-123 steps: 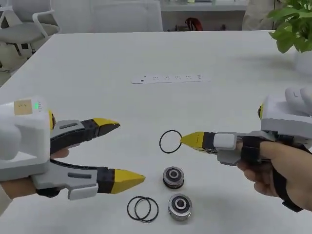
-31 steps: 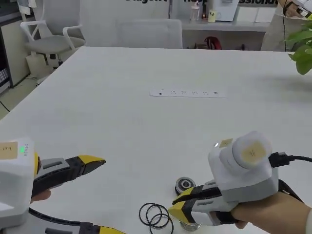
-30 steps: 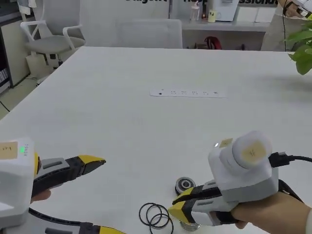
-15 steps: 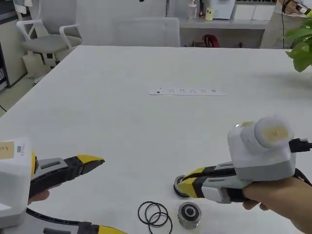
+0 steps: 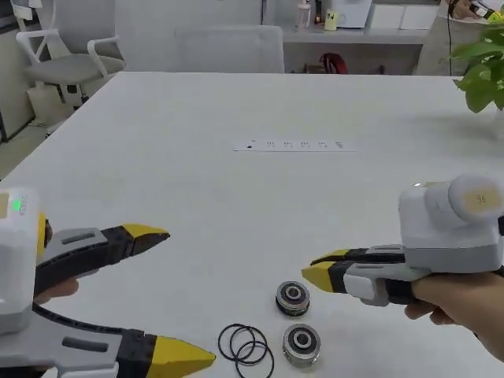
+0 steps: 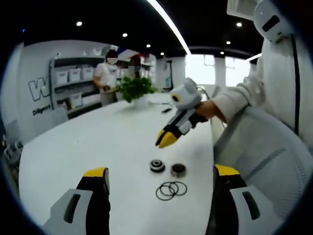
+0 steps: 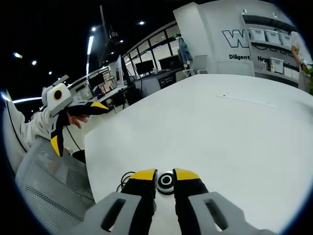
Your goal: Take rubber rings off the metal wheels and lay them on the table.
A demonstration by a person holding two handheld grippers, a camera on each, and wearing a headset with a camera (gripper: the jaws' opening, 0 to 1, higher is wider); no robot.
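Three loose rubber rings [image 5: 246,347] lie overlapping on the white bench [image 5: 197,181], low in the head view and just left of centre. Right beside them sit the two metal wheels [image 5: 293,297], one a little above the other in the frame, close together but not touching. I can't make out whether either wheel has a ring on it. In the left gripper view the rings [image 6: 171,189] lie nearest the camera, with the wheels [image 6: 157,165] side by side just past them.

The right gripper [image 5: 319,269] comes in from the right edge of the head view, its yellow tips just up and right of the upper wheel and clear of it. Its fingers [image 7: 144,176] are barely parted and hold nothing. One wheel [image 7: 166,180] shows through the narrow slit between them.

The left gripper [image 5: 165,295] fills the lower left of the head view. Its fingers [image 6: 95,178] are spread wide and empty, well apart from the rings.

Farther up the bench, near the middle of the frame, lies a white power strip [image 5: 291,145]. A potted plant [image 5: 480,75] stands at the upper right edge, and an office chair [image 5: 63,63] at the upper left.
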